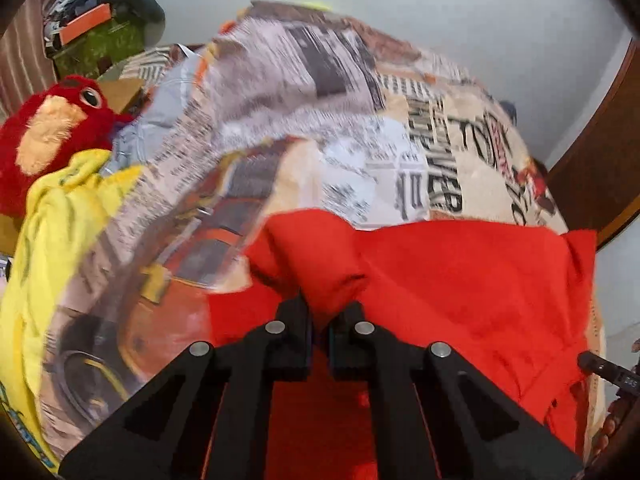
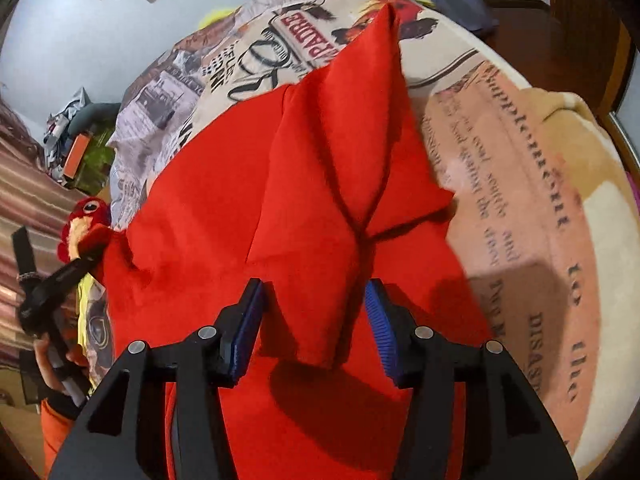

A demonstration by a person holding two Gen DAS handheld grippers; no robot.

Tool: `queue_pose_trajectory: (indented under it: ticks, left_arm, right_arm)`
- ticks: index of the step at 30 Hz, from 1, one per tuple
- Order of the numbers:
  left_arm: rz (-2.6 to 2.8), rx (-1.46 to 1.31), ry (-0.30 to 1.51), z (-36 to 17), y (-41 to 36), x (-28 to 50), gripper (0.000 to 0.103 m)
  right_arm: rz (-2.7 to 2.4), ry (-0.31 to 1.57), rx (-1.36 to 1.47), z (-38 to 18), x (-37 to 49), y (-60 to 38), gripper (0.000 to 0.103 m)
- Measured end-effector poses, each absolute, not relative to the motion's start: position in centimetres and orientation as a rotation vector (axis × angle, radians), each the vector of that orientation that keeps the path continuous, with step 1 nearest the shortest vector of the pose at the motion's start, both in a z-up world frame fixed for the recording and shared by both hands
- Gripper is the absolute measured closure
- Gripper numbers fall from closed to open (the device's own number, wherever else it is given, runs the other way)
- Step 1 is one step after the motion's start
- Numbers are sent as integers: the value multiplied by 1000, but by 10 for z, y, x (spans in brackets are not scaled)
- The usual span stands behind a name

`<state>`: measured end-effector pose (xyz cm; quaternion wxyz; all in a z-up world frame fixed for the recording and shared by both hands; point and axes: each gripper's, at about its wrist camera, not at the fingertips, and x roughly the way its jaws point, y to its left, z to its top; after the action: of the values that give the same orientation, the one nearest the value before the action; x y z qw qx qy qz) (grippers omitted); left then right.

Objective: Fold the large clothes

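A big red garment (image 2: pixel 320 184) lies spread over a bed dressed in a newspaper-print blanket (image 2: pixel 520 208), covering most of the near side of it; 1 folded flap of the cloth runs up the middle to a point near the far edge, creased into a rough star where its folds meet.

The right gripper (image 2: pixel 318 320) hangs just above the cloth with its jaws parted wide, blue pads facing each other; a loose corner of the flap sits in the gap between them, touching neither pad that I can see, so it is released and holds nothing.

The left gripper (image 1: pixel 320 320) is pinched nearly together on a bunched ridge of the same red garment (image 1: pixel 460 280), the fabric rising in a hump straight out of the narrow gap between the fingers; it is clenched on the cloth.

From the right wrist view the left gripper (image 2: pixel 86 262) shows at the far left edge of the garment, beside a red plush bird (image 2: pixel 86 220).

That plush bird (image 1: pixel 48 136) rests at the bed's left side, touching a crumpled yellow cloth (image 1: pixel 60 232) that trails down along the blanket (image 1: pixel 280 120); the left view is blurred across the blanket, so its print is hard to read there.
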<state>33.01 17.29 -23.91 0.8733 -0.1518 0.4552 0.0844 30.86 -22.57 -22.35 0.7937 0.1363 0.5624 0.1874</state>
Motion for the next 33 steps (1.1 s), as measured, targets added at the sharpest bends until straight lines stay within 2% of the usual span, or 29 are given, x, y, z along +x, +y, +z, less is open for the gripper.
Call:
queue_pose_trajectory:
  ticks: [3,4,8,11,13,16,18,23,28,29,30,31,32,33]
  left_arm:
    - [193,-308,997,-245,194,315,84]
    - [219,-294,1023,-249,201,309,76]
    - [267,-241,1128,-271,210,288,74]
    - [180,-308,1153,-273,207,271,71]
    - [114,-344,1150,-268,196,265,55]
    - [14,-378,1113,-256,170,264,43]
    - [-68,-401,1100,-249,146,271,39]
    - [-226,-489,1137,-260,95,296,39]
    - [-223,-429,1167,-277,55,310,41]
    - [-218,-399,1155,-275,49,309,46]
    - [-231,-374,1154,-273,44,308,61]
    - [-232,-354,1155,-272,40,306,66]
    - [-232,-346,1150,-271,40,305,67]
    - [-245,-343,1139,-268,40,300,75]
  right_arm:
    - [420,1208,255,-218,301,-221,55]
    - [423,1209,245,-217,302,-218,55]
    - [438,1203,174,-210,290,-207,55]
    - [439,1194,149,-207,287,-204,55]
    - [435,1188,156,-205,287,-205,55]
    - [418,1166,197,-200,293,-212,55]
    - [409,1163,230,-200,298,-216,55]
    - [410,1196,283,-215,311,-214,55]
    - [439,1262,324,-239,317,-210,55]
    - [438,1251,332,-239,316,-210,60]
    - [447,1241,335,-238,315,-210,66]
    - [469,1239,347,-236,315,-209,77]
    - [482,1234,362,-233,313,-209,81]
    - [483,1221,362,-228,311,-209,83]
